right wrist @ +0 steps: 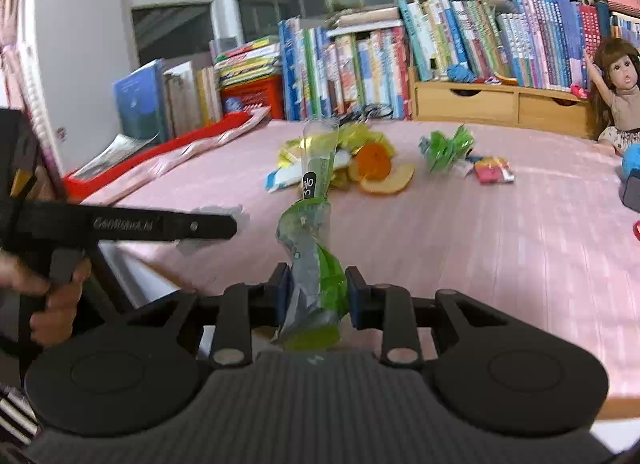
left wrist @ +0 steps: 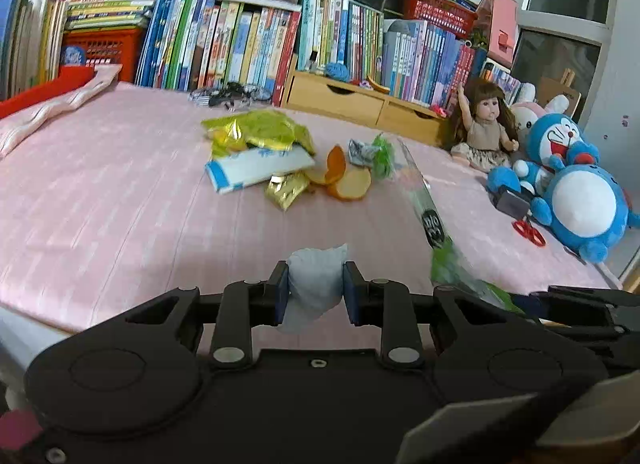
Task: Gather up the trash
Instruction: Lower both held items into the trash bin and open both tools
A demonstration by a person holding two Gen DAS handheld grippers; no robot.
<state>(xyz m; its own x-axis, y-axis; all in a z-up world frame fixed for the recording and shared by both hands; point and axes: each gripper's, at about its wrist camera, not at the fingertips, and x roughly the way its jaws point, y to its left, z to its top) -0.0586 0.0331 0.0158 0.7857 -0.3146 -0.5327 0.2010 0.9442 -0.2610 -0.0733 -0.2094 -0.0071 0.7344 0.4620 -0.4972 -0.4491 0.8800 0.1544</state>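
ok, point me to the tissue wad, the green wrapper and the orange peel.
tissue wad [left wrist: 316, 284], left wrist view, middle of the wad between the pads.
green wrapper [right wrist: 316, 288], right wrist view, crumpled lower part between the pads.
orange peel [right wrist: 373, 165], right wrist view, orange outer skin.

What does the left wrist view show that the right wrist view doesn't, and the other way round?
Only the left wrist view: the left gripper shut on a crumpled white tissue, and the blue plush toys at the bed's far right.

Only the right wrist view: the right gripper clamping the green wrapper at its base, a red packet, and the person's hand.

Both: the pink bed cover, orange peels, yellow bag, blue-and-white packet, doll and books.
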